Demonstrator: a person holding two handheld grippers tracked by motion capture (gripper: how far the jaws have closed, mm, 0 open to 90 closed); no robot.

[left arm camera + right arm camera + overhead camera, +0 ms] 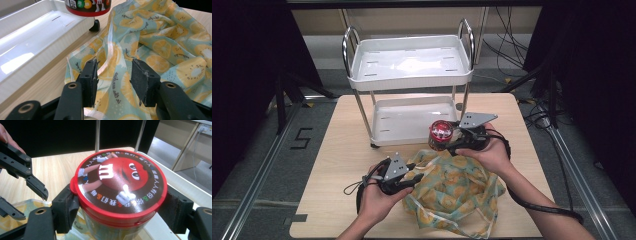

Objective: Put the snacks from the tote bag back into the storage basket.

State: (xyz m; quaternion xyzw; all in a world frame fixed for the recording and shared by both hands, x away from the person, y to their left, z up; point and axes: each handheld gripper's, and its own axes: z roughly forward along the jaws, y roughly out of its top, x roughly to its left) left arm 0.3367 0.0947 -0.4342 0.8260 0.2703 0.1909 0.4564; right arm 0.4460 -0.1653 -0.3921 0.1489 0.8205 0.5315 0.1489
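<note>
Two hands reach in from the near edge of a wooden counter (327, 150), each holding a black two-jaw tool. The right tool (451, 137) pinches a red-lidded candy canister (441, 135) by its sides, holding it upright above the near edge of a white cart's lower tray (412, 120). The left tool (412, 179) has its jaws spread, one on each side of a raised fold in a crumpled bag (454, 187) printed with yellow citrus slices, which lies on the counter near the cart (409, 60).
</note>
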